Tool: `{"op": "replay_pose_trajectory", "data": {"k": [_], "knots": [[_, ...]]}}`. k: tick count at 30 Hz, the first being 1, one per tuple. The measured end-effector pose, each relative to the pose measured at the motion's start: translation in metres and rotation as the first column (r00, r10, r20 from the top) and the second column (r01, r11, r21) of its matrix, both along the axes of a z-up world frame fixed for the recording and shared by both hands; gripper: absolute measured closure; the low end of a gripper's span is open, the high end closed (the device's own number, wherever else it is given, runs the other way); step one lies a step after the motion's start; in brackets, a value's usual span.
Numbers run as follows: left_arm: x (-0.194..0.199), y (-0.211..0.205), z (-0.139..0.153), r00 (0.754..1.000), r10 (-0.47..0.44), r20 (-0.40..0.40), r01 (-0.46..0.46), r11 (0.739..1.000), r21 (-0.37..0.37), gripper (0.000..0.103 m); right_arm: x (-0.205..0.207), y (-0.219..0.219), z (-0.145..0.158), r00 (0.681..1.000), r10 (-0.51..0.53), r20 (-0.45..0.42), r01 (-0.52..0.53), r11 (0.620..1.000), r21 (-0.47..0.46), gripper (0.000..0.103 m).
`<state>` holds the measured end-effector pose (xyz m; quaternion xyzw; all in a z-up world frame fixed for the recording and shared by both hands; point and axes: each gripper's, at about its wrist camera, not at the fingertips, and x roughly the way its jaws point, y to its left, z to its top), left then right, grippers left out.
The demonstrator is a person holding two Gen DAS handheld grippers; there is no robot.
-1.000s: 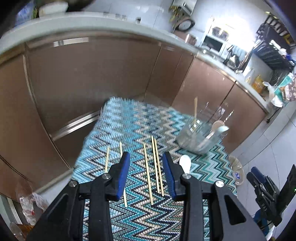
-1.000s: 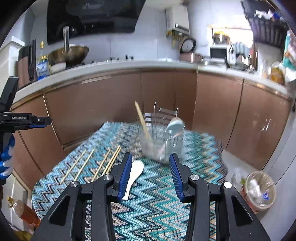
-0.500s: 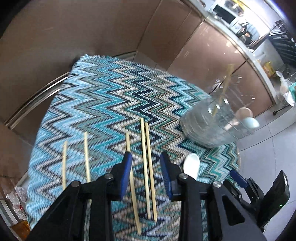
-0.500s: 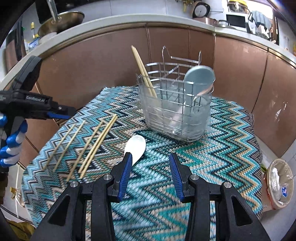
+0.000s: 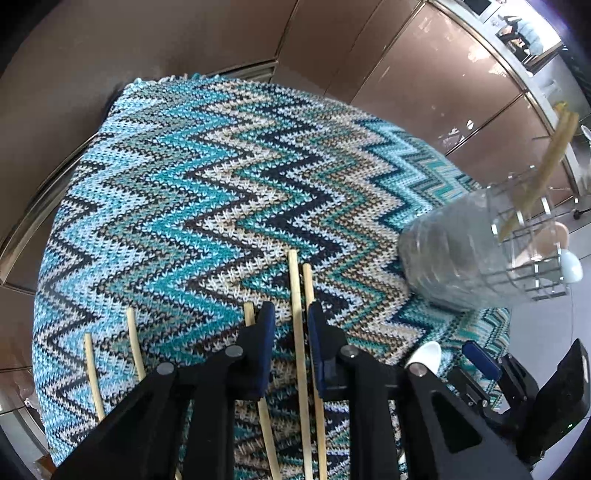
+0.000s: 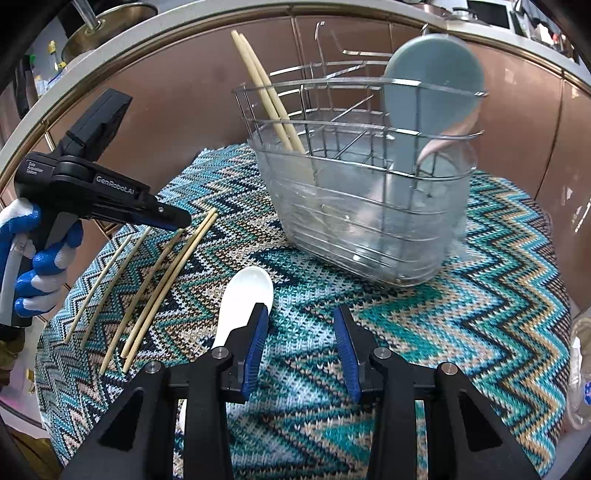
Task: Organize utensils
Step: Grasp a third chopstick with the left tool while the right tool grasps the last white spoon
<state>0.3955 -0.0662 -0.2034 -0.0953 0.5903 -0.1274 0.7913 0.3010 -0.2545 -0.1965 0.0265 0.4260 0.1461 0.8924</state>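
Several bamboo chopsticks [image 6: 147,291] lie side by side on the zigzag cloth [image 5: 184,192]. My left gripper [image 5: 291,306] is low over them and its jaws are closing. One chopstick [image 5: 295,280] runs between the pads, which do not press on it. In the right wrist view the left gripper [image 6: 177,219] is held by a gloved hand [image 6: 37,258]. A white spoon [image 6: 247,291] lies just left of my right gripper [image 6: 299,308], whose jaws are closing slightly over bare cloth. The wire utensil basket [image 6: 369,206] holds two chopsticks and a blue spoon [image 6: 432,77].
Brown cabinet fronts [image 5: 147,44] stand close behind the small cloth-covered table, whose edges drop off on every side. A metal pot [image 6: 110,18] sits on the counter at the far left. A clear plastic container [image 6: 580,350] is on the floor to the right.
Both grippers have come down and forward toward the table. The left jaws have narrowed around one chopstick. The right gripper has come close beside the white spoon, its jaws slightly narrower.
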Motion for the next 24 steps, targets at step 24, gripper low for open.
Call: {"op": "replay_pose_trajectory", "data": {"k": [24], "knots": [[-0.008,-0.008,0.006,0.999,-0.015,0.035,0.016,1.000,-0.025,0.099,0.023,0.040,-0.002,0.989,0.138,-0.058,-0.140,0.989,-0.038,0.098]]}}
